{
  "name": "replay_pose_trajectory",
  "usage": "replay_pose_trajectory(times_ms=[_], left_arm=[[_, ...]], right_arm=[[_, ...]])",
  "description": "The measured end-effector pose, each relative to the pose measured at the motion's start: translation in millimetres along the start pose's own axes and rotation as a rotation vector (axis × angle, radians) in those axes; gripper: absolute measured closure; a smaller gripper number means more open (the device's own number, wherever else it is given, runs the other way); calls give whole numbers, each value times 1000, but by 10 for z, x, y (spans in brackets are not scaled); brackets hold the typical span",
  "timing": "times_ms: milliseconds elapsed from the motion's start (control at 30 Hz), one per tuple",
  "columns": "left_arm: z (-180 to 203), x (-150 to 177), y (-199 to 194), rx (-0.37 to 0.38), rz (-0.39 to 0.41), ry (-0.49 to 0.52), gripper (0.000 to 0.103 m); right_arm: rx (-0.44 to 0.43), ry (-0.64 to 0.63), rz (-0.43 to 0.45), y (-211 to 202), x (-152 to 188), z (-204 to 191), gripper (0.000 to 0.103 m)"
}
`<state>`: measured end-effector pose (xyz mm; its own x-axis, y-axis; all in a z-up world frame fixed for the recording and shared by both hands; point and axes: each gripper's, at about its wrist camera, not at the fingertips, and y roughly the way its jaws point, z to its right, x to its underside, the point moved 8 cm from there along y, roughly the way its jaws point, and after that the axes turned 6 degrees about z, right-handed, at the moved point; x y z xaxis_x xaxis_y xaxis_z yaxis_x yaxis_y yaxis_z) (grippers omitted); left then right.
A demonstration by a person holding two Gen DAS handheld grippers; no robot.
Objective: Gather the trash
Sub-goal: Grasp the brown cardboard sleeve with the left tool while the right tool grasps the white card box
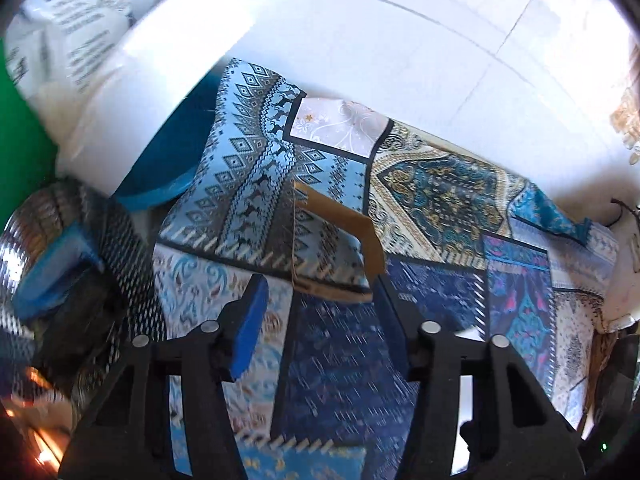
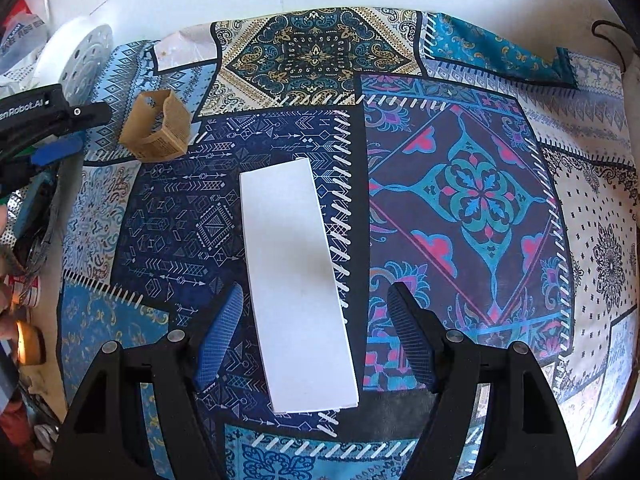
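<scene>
A bent piece of brown cardboard (image 1: 336,240) stands on the patchwork cloth (image 1: 440,200), its near edge just between the tips of my left gripper (image 1: 320,286). The jaws are open, with a gap left of the cardboard. The right wrist view shows the same cardboard (image 2: 156,128) at upper left, with the left gripper (image 2: 80,132) beside it. A long white flat box (image 2: 296,280) lies on the cloth (image 2: 480,200) between the fingers of my right gripper (image 2: 316,292). That gripper is open and hovers over the box, and neither pad touches it.
A white perforated bin (image 2: 80,64) stands at the cloth's far left corner. Beside it are a printed plastic bag (image 1: 72,40) and a blue dish (image 1: 172,160). Shiny mesh clutter (image 1: 40,240) lies left of the cloth, and white floor tiles (image 1: 400,40) lie beyond it.
</scene>
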<state>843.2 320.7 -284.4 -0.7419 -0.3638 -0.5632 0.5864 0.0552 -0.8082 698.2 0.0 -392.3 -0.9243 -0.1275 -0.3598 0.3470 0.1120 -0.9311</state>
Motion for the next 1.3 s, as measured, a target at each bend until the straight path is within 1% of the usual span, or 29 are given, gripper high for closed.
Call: replay_pose_trajectory(times_ms=[33,100,133,200,267,300,333,367,467,533,567,767,867,900,933,967,1000,1067,1100,1167,1200,1233,1300], left_arm=[[-22,-33,101,-18,-9,9,58],[-57,-58,260,-27,-29,16,74],[-80,-65,336,-36,-38,16,76],[-114,-69,464,-53,-49,29,77],[-154,-60,558,-62,-61,28,79],[-167,-53,594,-59,-65,24,85],[-185,-44,636,-57,-75,21,88],[-196,-31,667,-52,-85,19,95],[-210,-6,699,-30,-92,11,101],[-202,13,676,-22,-86,21,103],[-200,28,659,-15,-87,21,103],[-110,161,411,20,-66,47,103],[-41,235,246,25,-42,77,103],[-19,264,190,26,-34,86,103],[13,302,116,30,-26,95,103],[39,335,62,34,-20,101,103],[68,376,-3,41,-15,105,103],[181,422,-105,53,-3,115,103],[228,439,-166,53,6,124,103],[272,454,-234,47,26,145,103],[290,474,-283,43,34,157,103],[294,492,-323,42,36,163,103],[301,519,-380,46,38,169,103]], right_arm=[[13,0,-2,28,-7,10,32],[28,1,-11,86,-23,15,32],[33,4,-14,105,-24,24,32],[38,9,-19,149,-40,30,32],[26,19,-19,172,-51,20,32],[17,24,-23,181,-52,13,32],[9,28,-24,191,-57,6,32],[4,30,-26,205,-60,5,32],[-27,30,-31,218,-42,-39,41],[-54,39,-31,214,-32,-55,52],[-65,43,-29,215,-31,-82,54],[-66,21,-31,203,23,-137,54],[-44,-8,-25,149,105,-119,55],[-43,-17,-17,115,135,-116,61],[-36,-20,0,57,149,-93,77],[-39,-20,6,26,144,-37,83],[-40,-20,-6,2,165,0,103],[-26,-8,-11,-28,192,111,102],[-31,5,-17,-44,219,163,99],[-88,51,-51,-70,277,209,87],[-104,76,-43,-101,284,224,69],[-101,89,-20,-143,277,237,51],[-73,75,20,-197,244,198,41]])
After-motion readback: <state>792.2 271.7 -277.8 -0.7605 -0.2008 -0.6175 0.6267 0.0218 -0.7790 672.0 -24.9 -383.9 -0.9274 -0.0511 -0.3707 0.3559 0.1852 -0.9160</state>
